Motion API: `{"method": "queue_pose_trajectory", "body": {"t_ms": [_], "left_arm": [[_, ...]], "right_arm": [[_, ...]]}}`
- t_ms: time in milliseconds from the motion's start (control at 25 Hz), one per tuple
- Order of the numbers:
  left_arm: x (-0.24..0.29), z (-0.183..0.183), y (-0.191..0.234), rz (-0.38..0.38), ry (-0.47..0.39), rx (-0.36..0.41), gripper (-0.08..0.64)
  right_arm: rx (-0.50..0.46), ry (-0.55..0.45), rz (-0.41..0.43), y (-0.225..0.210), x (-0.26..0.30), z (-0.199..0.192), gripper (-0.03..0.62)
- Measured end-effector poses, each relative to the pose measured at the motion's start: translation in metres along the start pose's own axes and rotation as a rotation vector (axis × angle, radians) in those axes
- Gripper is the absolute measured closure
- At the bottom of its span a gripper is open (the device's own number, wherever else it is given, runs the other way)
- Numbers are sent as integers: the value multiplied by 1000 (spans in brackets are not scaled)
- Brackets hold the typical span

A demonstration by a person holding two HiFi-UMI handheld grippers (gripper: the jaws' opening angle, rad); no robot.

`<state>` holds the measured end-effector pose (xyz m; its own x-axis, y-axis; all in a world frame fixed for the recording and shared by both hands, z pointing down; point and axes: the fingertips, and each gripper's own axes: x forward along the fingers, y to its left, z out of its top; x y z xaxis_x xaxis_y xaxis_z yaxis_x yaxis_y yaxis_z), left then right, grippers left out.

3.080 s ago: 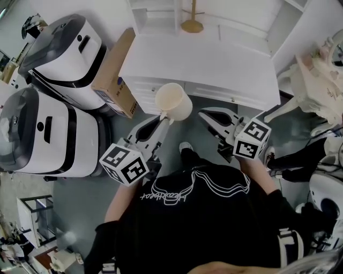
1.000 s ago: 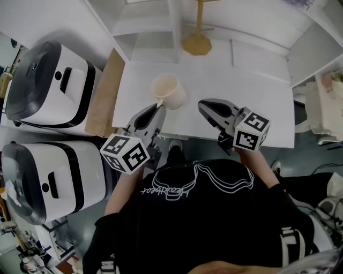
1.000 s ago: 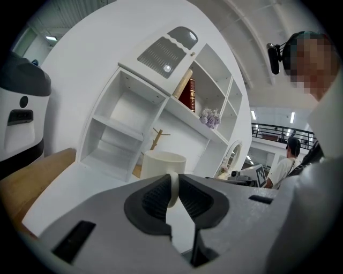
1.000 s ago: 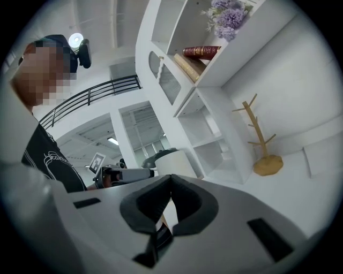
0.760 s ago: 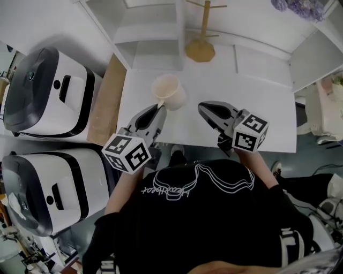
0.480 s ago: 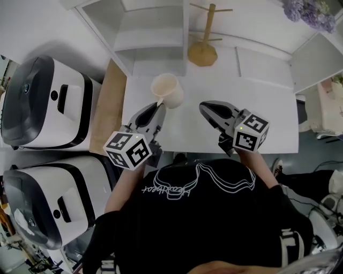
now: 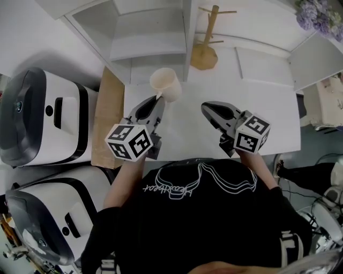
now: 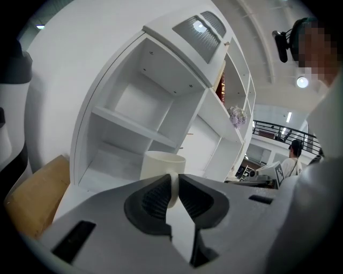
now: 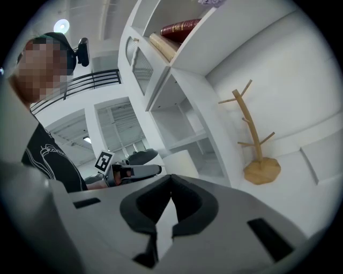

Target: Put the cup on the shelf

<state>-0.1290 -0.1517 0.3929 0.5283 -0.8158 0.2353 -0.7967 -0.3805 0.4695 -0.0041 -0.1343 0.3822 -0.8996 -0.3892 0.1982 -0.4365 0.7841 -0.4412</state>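
Note:
A cream cup (image 7: 165, 84) hangs just above the white desk (image 7: 268, 115), in front of the white shelf unit (image 7: 140, 37). My left gripper (image 7: 158, 98) is shut on the cup's handle. In the left gripper view the cup (image 8: 162, 165) stands upright past the jaws of that gripper (image 8: 172, 188), with the shelf's open compartments (image 8: 131, 131) behind it. My right gripper (image 7: 206, 109) hovers over the desk to the cup's right, shut with nothing in it. The right gripper view shows its jaws (image 9: 170, 195) touching at the tips and the cup (image 9: 181, 162) farther left.
A wooden mug tree (image 7: 206, 52) stands at the back of the desk, right of the shelf unit. A cardboard box (image 7: 109, 115) sits against the desk's left side. Two large white-and-black appliances (image 7: 40, 120) stand on the floor at left. Purple flowers (image 7: 317, 16) show at top right.
The person has walked up to the desk. The cup in my left gripper has moved forward from over the floor toward the shelf unit's lower opening. My right gripper kept its place beside it.

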Motion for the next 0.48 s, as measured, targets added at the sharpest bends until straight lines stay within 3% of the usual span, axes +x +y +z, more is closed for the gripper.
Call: {"method": "queue_pose_trajectory", "body": {"t_ms": [480], "left_arm": [[47,4,48,29,22,14,512]], "right_arm": [[32,6,-70,-29,4,-4,586]]}}
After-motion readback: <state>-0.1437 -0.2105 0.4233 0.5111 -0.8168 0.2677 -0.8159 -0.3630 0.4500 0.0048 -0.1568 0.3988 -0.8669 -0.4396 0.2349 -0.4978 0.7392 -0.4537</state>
